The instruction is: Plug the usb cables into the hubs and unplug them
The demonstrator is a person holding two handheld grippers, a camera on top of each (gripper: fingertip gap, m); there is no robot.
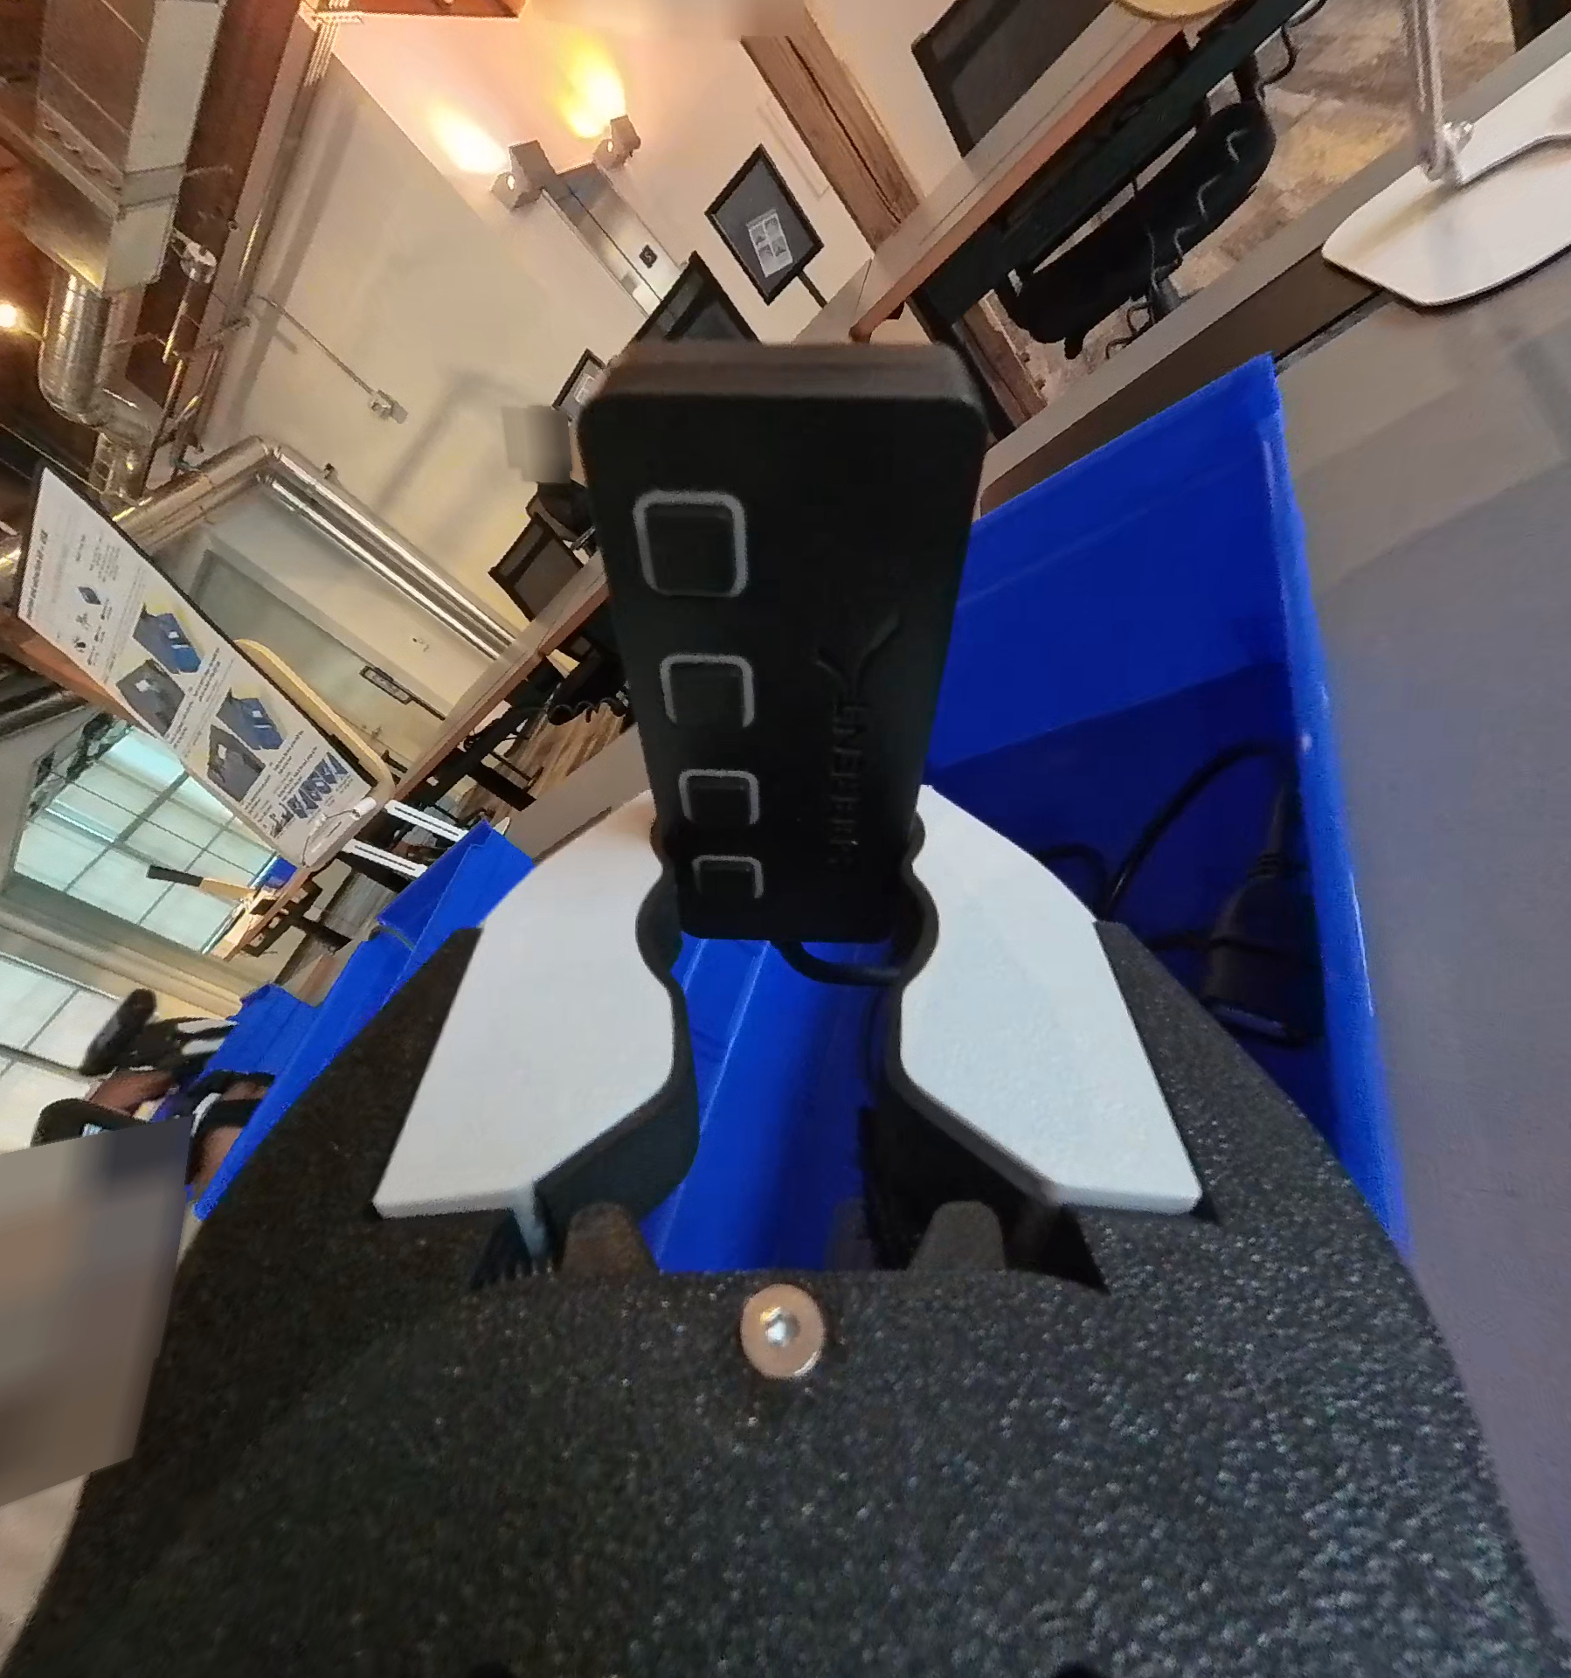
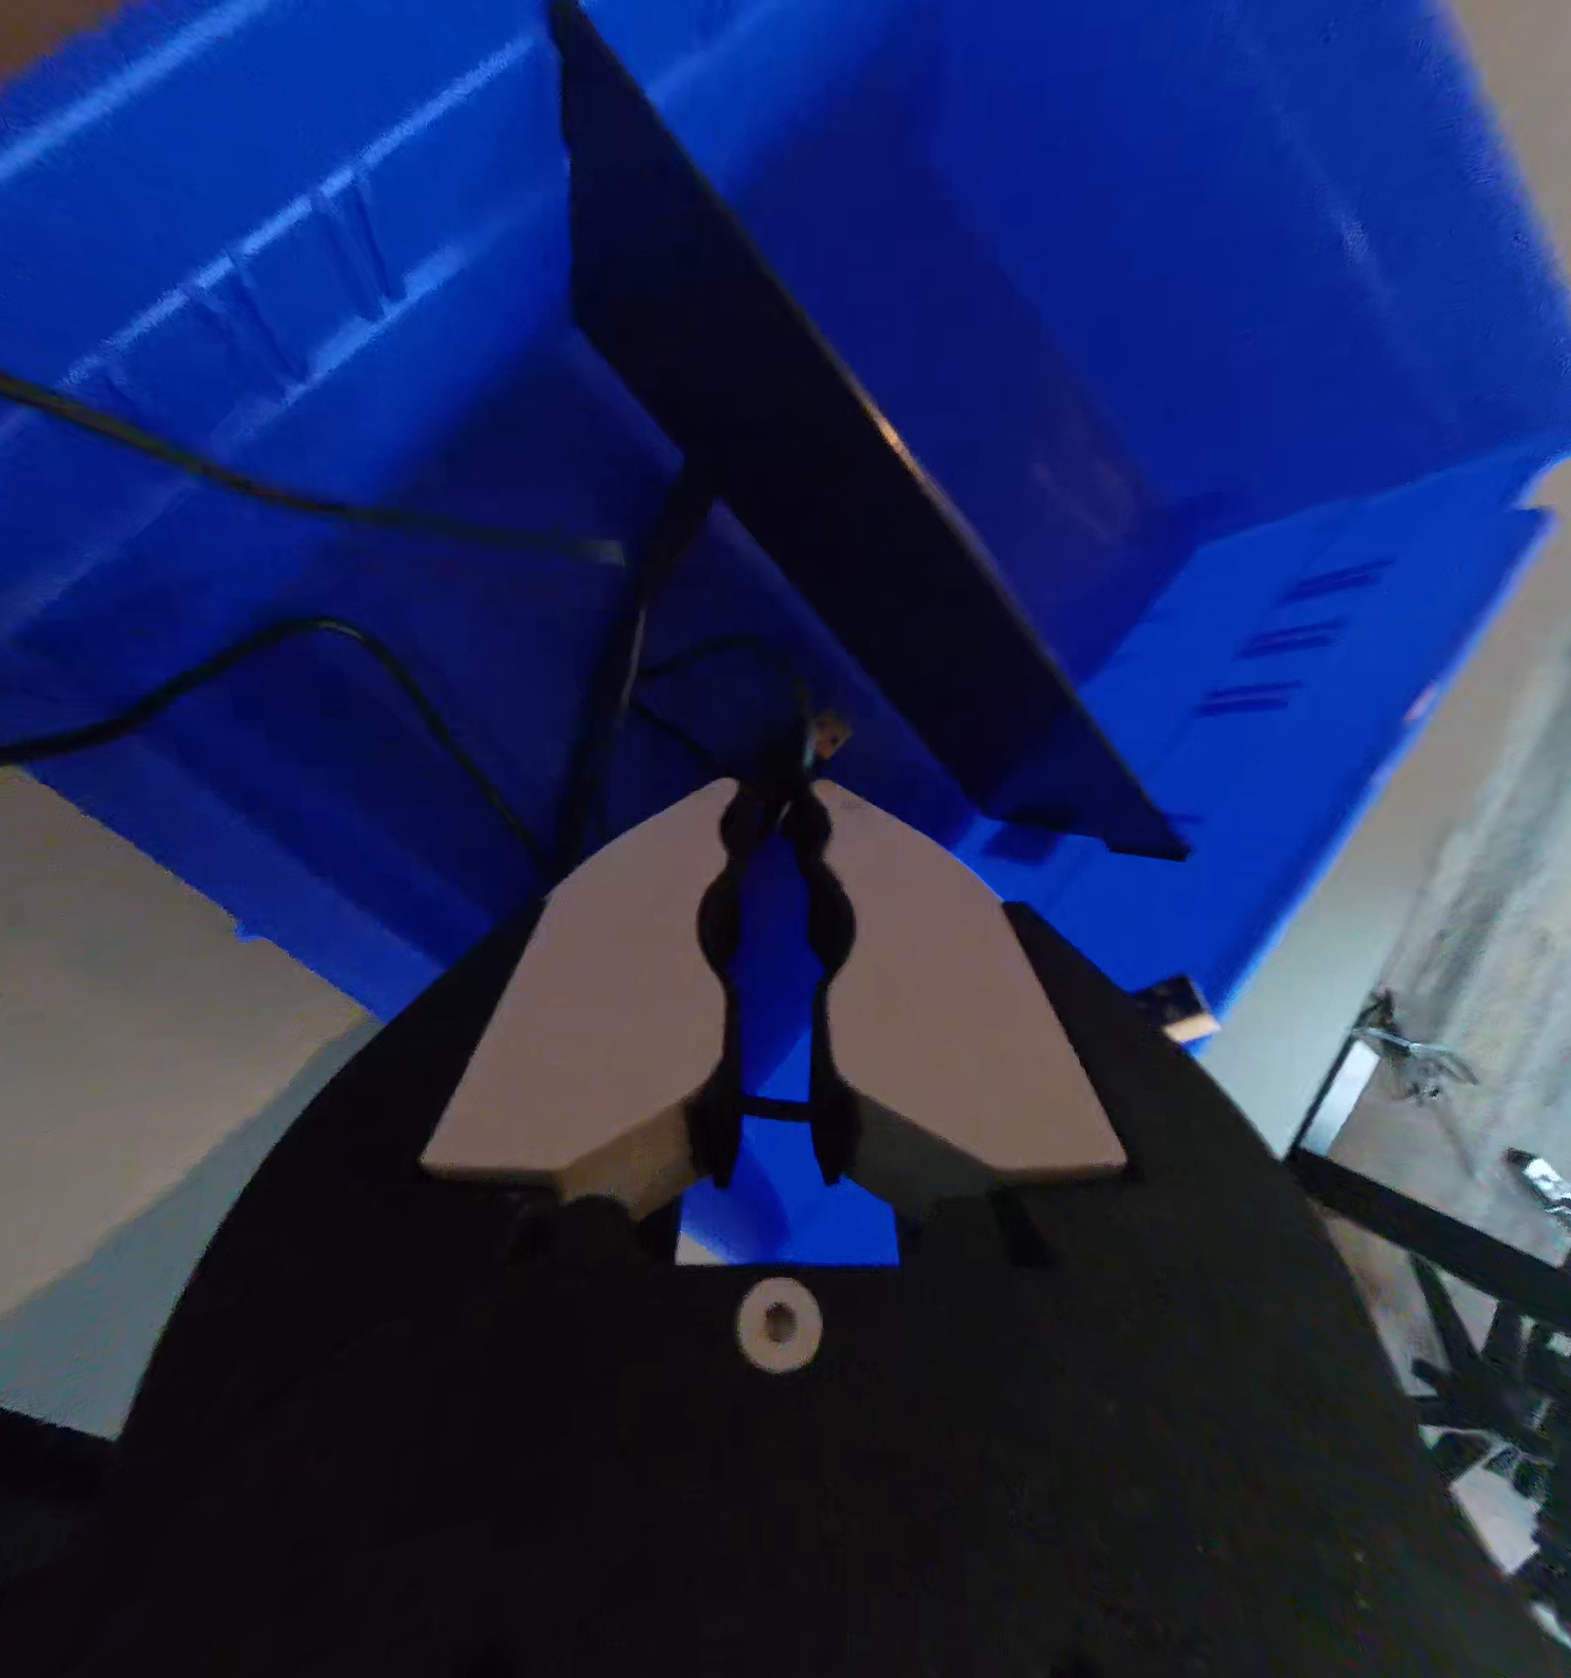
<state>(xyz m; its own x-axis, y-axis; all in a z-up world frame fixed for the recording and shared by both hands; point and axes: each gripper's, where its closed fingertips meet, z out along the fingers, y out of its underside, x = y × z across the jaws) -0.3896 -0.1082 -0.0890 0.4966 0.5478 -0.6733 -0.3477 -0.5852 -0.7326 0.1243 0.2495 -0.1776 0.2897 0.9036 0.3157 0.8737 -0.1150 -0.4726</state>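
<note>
My left gripper (image 1: 786,885) is shut on the lower end of a black USB hub (image 1: 782,636) and holds it upright above a blue bin (image 1: 1127,636). The hub's face shows several square buttons. Its thin black cable (image 1: 845,972) hangs from its base between the fingers. My right gripper (image 2: 777,804) is shut on a USB cable plug (image 2: 823,735), whose metal tip sticks out past the fingertips. Close by it hangs a long black object (image 2: 809,472), dark and in shadow; it looks like the hub seen edge-on. Black cables (image 2: 310,636) trail across the bin.
More black cable and a black plug (image 1: 1254,944) lie inside the blue bin. A grey table (image 1: 1490,636) runs along the right of the bin. A second blue bin (image 1: 455,872) stands to the left. A white monitor foot (image 1: 1472,209) sits at the far end. Spacing between my two grippers at the tips: around 65 cm.
</note>
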